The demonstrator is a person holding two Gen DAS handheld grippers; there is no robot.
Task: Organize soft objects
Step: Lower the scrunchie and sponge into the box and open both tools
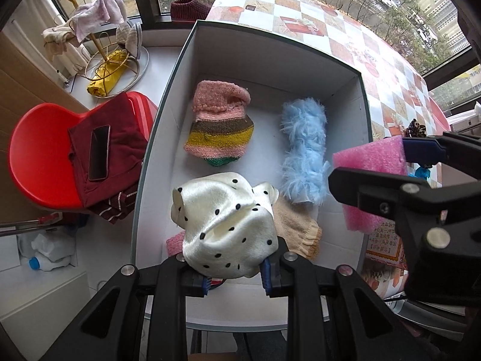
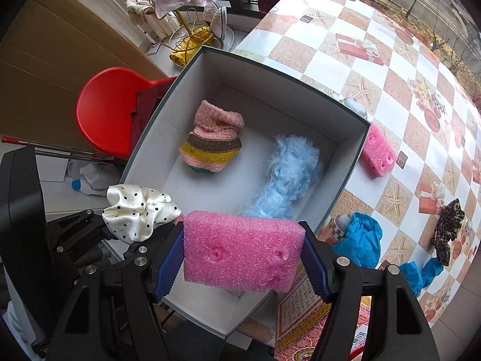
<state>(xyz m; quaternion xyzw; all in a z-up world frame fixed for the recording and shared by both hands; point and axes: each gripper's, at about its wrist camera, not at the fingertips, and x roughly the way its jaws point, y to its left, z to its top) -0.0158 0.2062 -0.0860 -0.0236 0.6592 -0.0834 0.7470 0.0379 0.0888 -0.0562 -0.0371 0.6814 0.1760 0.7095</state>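
A white open box (image 1: 270,60) (image 2: 345,150) holds a striped knit sock (image 1: 219,120) (image 2: 213,147), a fluffy blue piece (image 1: 303,150) (image 2: 285,177) and a beige knit piece (image 1: 297,231). My left gripper (image 1: 236,273) is shut on a white polka-dot satin cloth (image 1: 228,234) (image 2: 138,210) over the box's near edge. My right gripper (image 2: 243,258) is shut on a pink foam block (image 2: 240,249) (image 1: 372,162) held above the box's near right side.
On the checkered table (image 2: 375,60) lie a second pink foam block (image 2: 377,153), blue crumpled cloths (image 2: 360,237) and a leopard-print piece (image 2: 448,228). A red chair (image 1: 36,150) with a dark red garment and a phone (image 1: 99,153) stands left of the box.
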